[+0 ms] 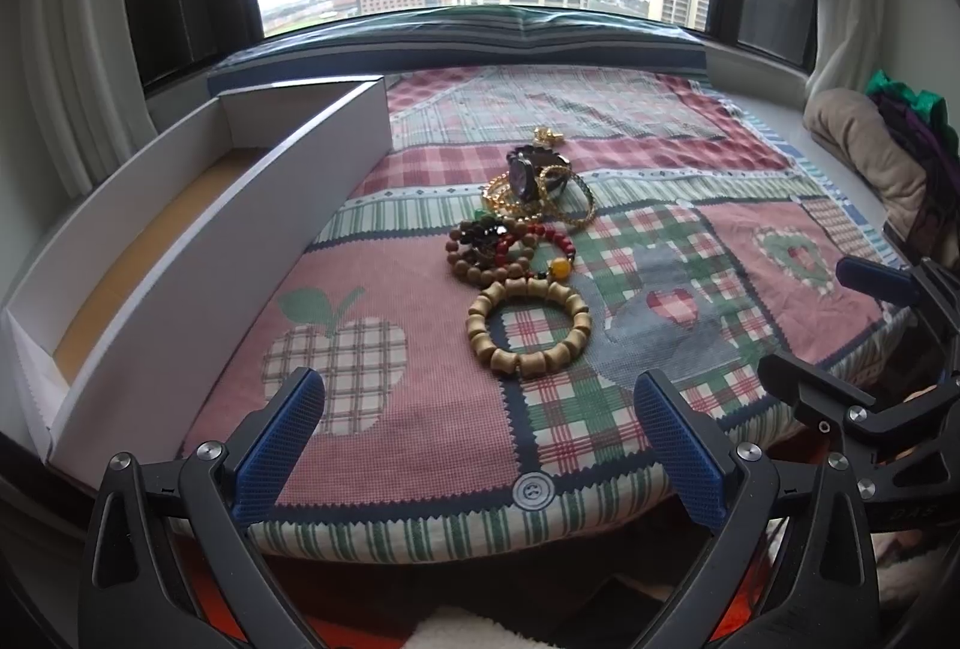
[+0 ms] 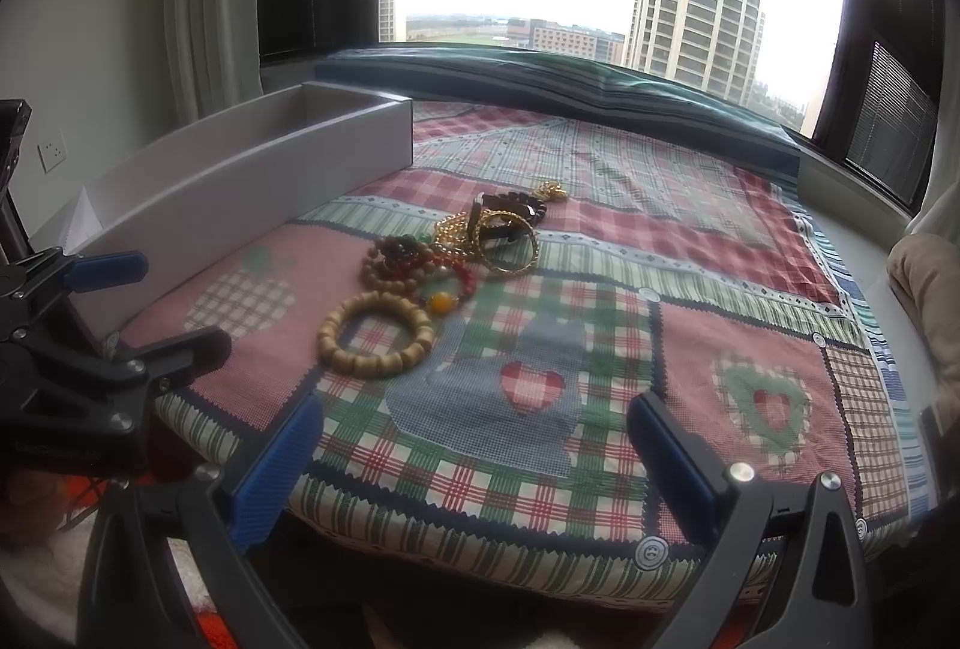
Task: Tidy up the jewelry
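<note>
Jewelry pile point(image 1: 524, 253) (2 splayed grippers nearby)

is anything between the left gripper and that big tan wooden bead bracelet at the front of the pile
Nothing visible. The open left gripper faces the tan wooden bead bracelet across bare patchwork quilt. The other jewelry lies behind the bracelet, and the long white cardboard box stands off to the left.

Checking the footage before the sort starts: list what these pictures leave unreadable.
- Box floor: right wrist view, hidden by its near wall; left wrist view shows only a tan strip.
- Watch face: both views, too small and tilted to read.
- Pile count: strands overlap, the bracelets cannot be separated.
- Gold piece behind the watch: too small to identify.
</note>
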The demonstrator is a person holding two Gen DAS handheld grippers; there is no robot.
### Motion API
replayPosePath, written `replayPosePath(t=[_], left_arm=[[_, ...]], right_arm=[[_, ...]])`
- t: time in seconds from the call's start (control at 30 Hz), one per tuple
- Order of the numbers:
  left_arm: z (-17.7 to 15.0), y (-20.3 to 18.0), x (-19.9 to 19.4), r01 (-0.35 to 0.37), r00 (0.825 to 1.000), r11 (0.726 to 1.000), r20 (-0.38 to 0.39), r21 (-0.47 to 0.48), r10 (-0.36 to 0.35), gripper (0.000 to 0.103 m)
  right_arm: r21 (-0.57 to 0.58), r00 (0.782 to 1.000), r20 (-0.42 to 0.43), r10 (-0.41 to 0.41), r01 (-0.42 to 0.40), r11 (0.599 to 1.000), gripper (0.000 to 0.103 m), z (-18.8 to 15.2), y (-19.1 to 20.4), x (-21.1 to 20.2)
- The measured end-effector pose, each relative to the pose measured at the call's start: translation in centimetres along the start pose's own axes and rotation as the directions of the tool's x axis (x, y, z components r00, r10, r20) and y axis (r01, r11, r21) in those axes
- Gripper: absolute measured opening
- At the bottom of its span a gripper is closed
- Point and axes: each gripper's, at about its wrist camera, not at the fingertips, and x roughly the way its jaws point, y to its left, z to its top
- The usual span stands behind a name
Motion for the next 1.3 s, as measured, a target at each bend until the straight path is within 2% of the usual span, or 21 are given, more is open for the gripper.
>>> replayPosePath(t=[0.43,0.67,0.93,1.07,1.3], left_arm=[[0.1,0.0,0.1,0.000,1.000,1.000,-0.003,0.000,0.000,0.103],[-0.3,-0.2,0.6,0.008,1.000,1.000,-0.029,0.007,-0.007,0.103],[0.4,2.8,1.9,0.015,0.995,0.993,-0.096,-0.116,-0.026,0.103],[1.5,4.0,2.8,0.037,0.991,0.987,-0.122,-0.157,-0.056,0.103],[5.6,4.6,6.2,0.045,0.992,0.989,-0.115,-0.138,-0.061,0.102]], right_arm=[[0.001,1.000,0.000,0.000,0.000,1.000,0.103,0.0,0.0,0.0],[0.007,1.000,0.000,0.003,-0.003,1.000,0.103,0.1,-0.2,0.0],[0.077,1.000,0.004,-0.023,0.022,0.997,0.103,-0.3,-2.0,0.3],[0.105,1.000,-0.017,-0.009,0.011,0.994,0.103,-0.4,-2.7,0.9],[0.102,1.000,-0.016,0.016,-0.014,0.995,0.103,-0.5,-2.6,0.9]])
